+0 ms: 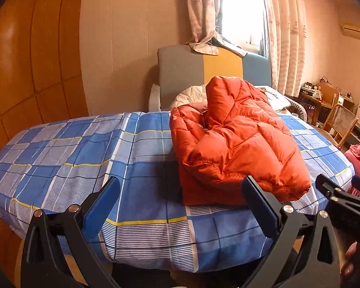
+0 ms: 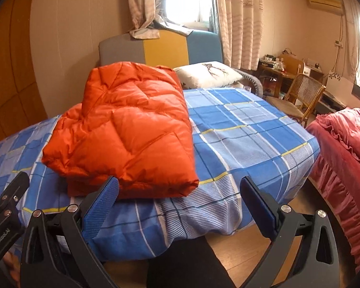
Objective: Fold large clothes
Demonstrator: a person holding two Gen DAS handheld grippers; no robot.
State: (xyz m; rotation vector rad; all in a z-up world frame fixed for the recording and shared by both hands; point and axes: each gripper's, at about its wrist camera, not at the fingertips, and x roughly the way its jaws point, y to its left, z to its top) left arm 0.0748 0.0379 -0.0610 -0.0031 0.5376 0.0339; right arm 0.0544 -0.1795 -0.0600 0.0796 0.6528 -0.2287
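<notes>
Orange quilted puffer jacket [image 1: 237, 144] lies folded into a thick, puffy bundle on the bed [image 1: 84, 158], near the foot edge, hood end toward the headboard [image 1: 192, 72]. Shell is slick and shiny, stitched in diamond-shaped baffles; a ribbed hem edge shows at the near side. Bed cover is a blue, white and grey plaid cotton with thin yellow lines, wrinkled where it drapes over the edge.

Left tool [image 1: 180, 201]: jaws spread wide, nothing between them, hanging just short of the bed edge. Black frame, blue textured pads [image 1: 100, 204]. Its right finger overlaps the jacket's near corner in view; contact cannot be judged.

Right tool [image 2: 180, 199]: likewise wide apart and empty, left pad in front of the jacket's lower edge.

Behind: white printed pillow [image 2: 208, 74], panelled headboard in grey, yellow, blue; pale patterned curtains [image 2: 240, 19]; cane chair [image 2: 300, 93]; ruffled pink bedding [image 2: 343, 144] to the right.
</notes>
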